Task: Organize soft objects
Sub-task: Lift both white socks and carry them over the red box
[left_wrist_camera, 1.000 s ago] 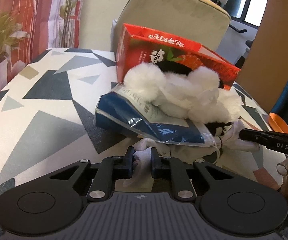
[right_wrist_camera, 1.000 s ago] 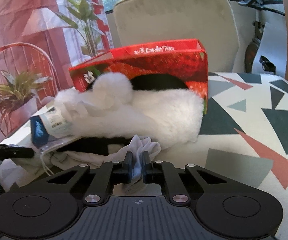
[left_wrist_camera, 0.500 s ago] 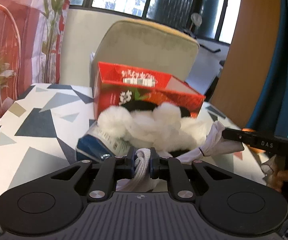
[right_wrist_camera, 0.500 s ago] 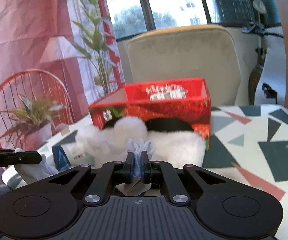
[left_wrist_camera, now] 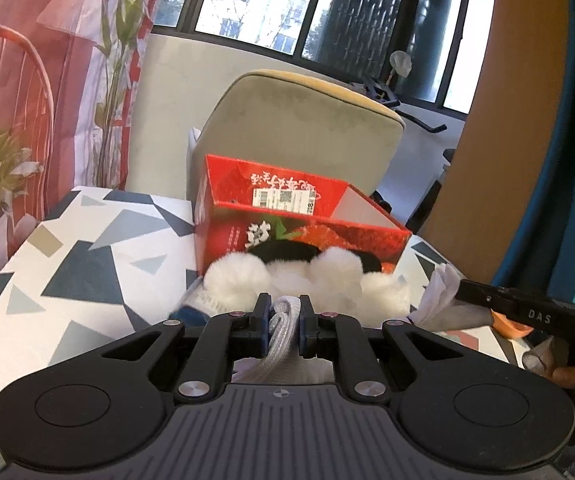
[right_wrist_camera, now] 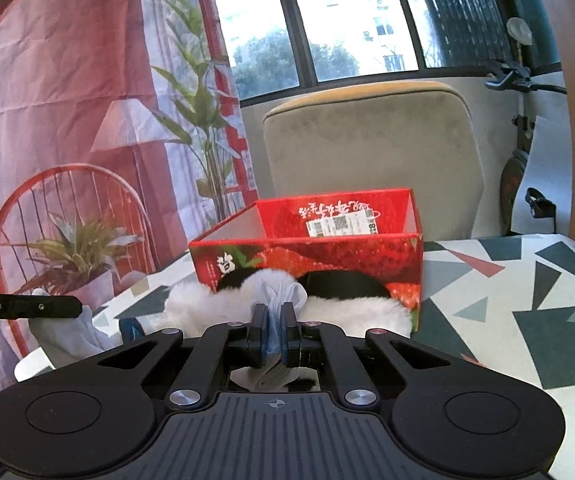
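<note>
**White cloth held up between both grippers, box waiting behind**

I had the white cloth (left_wrist_camera: 283,326) pinched at two places and lifted off the table. My left gripper (left_wrist_camera: 280,316) was clenched on one bunched end, a thick ribbed fold squeezed between its pads. My right gripper (right_wrist_camera: 274,330) was clamped on another end, thin folds poking up above its fingertips and more hanging below. In the left view I could see the right tool out to the side with cloth trailing from its tip, so I judged the piece was spread between the two hands, likely so it could be straightened or folded before stowing.

Just beyond the cloth lay the fluffy white plush (right_wrist_camera: 351,314), with black patches, resting against the front of the red strawberry box (right_wrist_camera: 311,248). The box stood open at the top, looking mostly empty inside from my angle, and I took it for the place the soft things should go. A blue-and-white packet (left_wrist_camera: 197,308) peeked out beside the plush on the left.

All this sat on the patterned table (left_wrist_camera: 87,256), with a beige chair (right_wrist_camera: 371,140) behind the box.
</note>
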The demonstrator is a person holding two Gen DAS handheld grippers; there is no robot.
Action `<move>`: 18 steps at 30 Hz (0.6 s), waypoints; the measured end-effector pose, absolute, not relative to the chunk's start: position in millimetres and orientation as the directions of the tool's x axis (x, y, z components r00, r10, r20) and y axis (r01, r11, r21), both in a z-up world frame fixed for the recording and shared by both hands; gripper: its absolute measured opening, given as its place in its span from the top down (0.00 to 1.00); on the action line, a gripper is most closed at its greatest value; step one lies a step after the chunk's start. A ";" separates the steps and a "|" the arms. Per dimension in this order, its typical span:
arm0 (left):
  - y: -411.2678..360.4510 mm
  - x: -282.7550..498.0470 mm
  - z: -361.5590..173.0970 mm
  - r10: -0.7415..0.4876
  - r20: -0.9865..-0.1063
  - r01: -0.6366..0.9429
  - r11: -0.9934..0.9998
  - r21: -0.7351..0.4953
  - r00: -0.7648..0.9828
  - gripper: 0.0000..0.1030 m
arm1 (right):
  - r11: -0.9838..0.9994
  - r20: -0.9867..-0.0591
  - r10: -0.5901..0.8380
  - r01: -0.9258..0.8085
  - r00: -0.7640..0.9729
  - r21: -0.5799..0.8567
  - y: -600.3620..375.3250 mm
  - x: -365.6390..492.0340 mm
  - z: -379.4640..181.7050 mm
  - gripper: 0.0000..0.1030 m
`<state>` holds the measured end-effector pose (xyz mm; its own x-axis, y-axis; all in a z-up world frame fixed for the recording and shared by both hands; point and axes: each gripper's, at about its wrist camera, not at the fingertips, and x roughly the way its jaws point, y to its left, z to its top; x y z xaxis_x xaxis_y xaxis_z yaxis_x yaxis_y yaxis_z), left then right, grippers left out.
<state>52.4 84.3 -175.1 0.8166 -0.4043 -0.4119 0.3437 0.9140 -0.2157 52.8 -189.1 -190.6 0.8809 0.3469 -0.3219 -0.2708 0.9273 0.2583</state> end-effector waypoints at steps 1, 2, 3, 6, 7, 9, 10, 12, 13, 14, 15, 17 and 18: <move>83.8 56.2 -172.2 -0.401 -0.413 0.341 0.916 -0.214 0.818 0.86 | 0.929 -0.321 0.344 -0.269 0.882 0.255 -189.9 53.9 -188.9 0.94; 83.3 60.2 -169.5 -0.399 -0.414 0.339 0.916 -0.213 0.818 0.86 | 0.929 -0.320 0.342 -0.268 0.883 0.254 -190.7 55.2 -187.5 0.94; 83.0 63.7 -167.0 -0.399 -0.415 0.339 0.916 -0.214 0.817 0.86 | 0.929 -0.319 0.342 -0.267 0.884 0.255 -190.9 56.3 -186.3 0.94; 78.5 75.2 -159.7 -0.398 -0.422 0.344 0.917 -0.201 0.815 0.86 | 0.929 -0.311 0.338 -0.261 0.888 0.264 -195.6 61.7 -181.6 0.94; 75.9 78.7 -156.7 -0.400 -0.422 0.349 0.917 -0.194 0.814 0.86 | 0.928 -0.308 0.336 -0.258 0.890 0.267 -197.0 63.2 -179.9 0.94; 70.6 85.8 -150.6 -0.403 -0.420 0.361 0.915 -0.179 0.813 0.86 | 0.928 -0.300 0.333 -0.254 0.894 0.273 -200.8 67.0 -175.6 0.94; 67.6 89.4 -147.3 -0.404 -0.417 0.367 0.915 -0.171 0.814 0.86 | 0.929 -0.296 0.331 -0.253 0.896 0.272 -202.9 69.3 -173.5 0.94; 61.8 97.8 -139.4 -0.409 -0.406 0.377 0.912 -0.159 0.817 0.86 | 0.931 -0.285 0.323 -0.249 0.902 0.266 -207.9 74.7 -167.6 0.94; 59.5 101.8 -136.1 -0.411 -0.401 0.381 0.911 -0.156 0.819 0.86 | 0.932 -0.280 0.320 -0.247 0.905 0.266 -210.5 77.5 -164.6 0.94; 56.5 105.9 -132.3 -0.415 -0.396 0.387 0.910 -0.152 0.819 0.86 | 0.932 -0.272 0.317 -0.244 0.908 0.270 -214.0 81.0 -160.8 0.94; 53.7 110.6 -128.4 -0.419 -0.391 0.393 0.908 -0.147 0.820 0.86 | 0.931 -0.266 0.316 -0.243 0.911 0.274 -217.5 84.7 -157.1 0.94; 48.5 119.3 -121.2 -0.419 -0.381 0.401 0.907 -0.130 0.824 0.86 | 0.931 -0.251 0.310 -0.239 0.917 0.276 -224.7 93.5 -149.1 0.94; 45.3 125.4 -116.6 -0.417 -0.376 0.405 0.907 -0.115 0.828 0.86 | 0.932 -0.246 0.307 -0.238 0.919 0.274 -227.3 98.0 -145.4 0.94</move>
